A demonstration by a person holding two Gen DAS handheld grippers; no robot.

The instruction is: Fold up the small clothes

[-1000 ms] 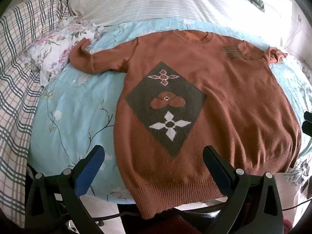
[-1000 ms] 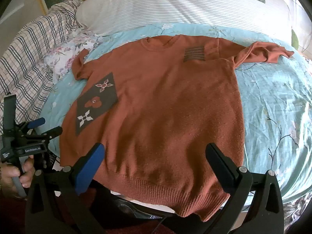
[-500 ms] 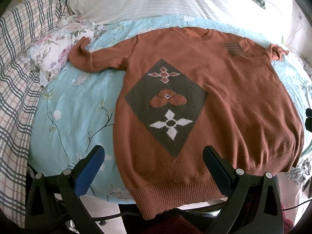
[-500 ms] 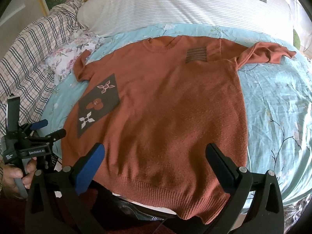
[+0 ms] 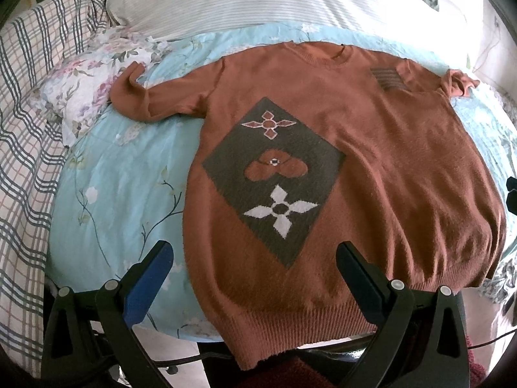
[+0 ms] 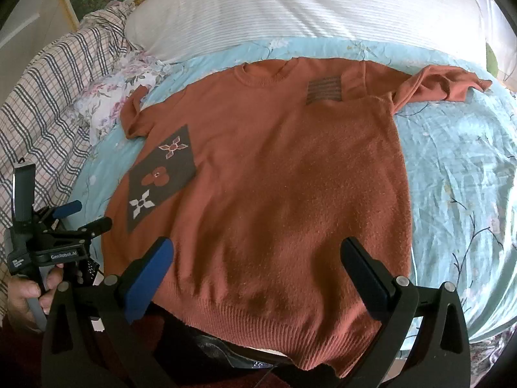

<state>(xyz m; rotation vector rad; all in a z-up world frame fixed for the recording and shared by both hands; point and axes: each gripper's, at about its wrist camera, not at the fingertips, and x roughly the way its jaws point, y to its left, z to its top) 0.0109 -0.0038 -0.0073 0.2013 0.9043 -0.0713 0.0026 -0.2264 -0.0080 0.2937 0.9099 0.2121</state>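
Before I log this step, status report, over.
Left gripper open, right gripper open, both empty. Sweater flat on bed, unfolded, hem overhanging edge. Nothing on it.

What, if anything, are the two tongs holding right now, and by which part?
Nothing. Both the left tongs and the right tongs are open above the sweater, which lies flat on the bed.

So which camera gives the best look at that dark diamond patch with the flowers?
The left wrist view: the diamond patch sits large and near centre, all three flower motifs clear. In the right wrist view the same patch is small, off to the left and skewed.
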